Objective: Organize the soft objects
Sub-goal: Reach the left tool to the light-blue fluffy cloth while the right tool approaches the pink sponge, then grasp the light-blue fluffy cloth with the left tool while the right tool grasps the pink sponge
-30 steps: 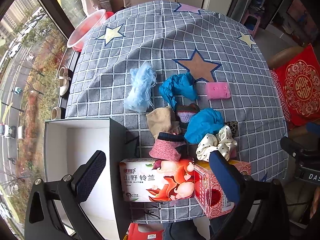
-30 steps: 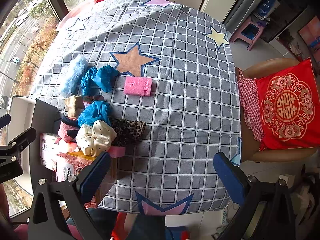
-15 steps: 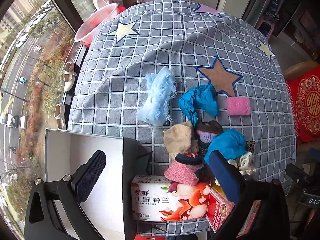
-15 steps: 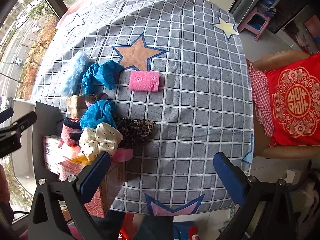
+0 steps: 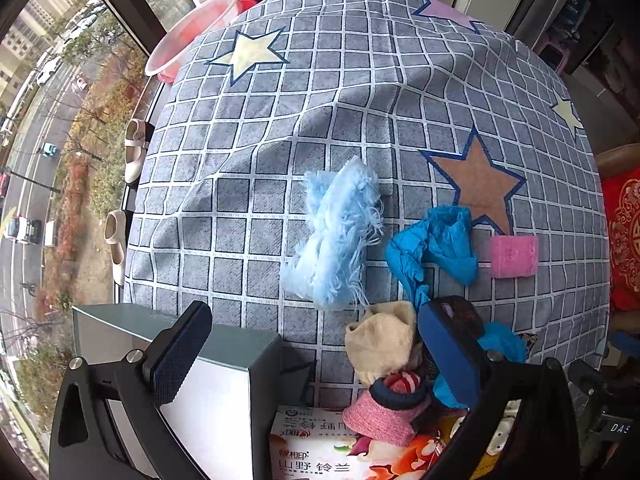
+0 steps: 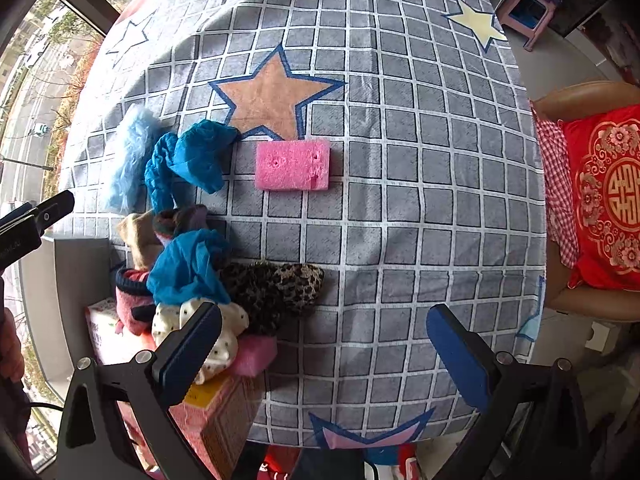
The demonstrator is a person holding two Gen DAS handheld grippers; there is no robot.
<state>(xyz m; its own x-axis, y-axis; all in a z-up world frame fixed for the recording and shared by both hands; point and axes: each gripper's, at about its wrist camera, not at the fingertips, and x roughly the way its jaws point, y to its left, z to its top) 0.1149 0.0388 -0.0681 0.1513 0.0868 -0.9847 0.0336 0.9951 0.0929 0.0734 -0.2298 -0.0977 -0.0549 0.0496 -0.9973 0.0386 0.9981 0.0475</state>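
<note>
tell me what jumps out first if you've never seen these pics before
The grey checked tablecloth with its big stars fills both views. A jumble of soft things crowds its near left edge in the right wrist view: a fluffy light blue piece, crumpled blue cloth and a leopard-print piece. A pink sponge lies apart just below the orange star, and both pairs of tongs, left and right, hang open above it all.

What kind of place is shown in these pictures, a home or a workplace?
Most likely a home, an upper-floor flat: a table under a star-patterned checked cloth, a chair with a red embroidered cushion beside it, and a large window looking down on a street.
</note>
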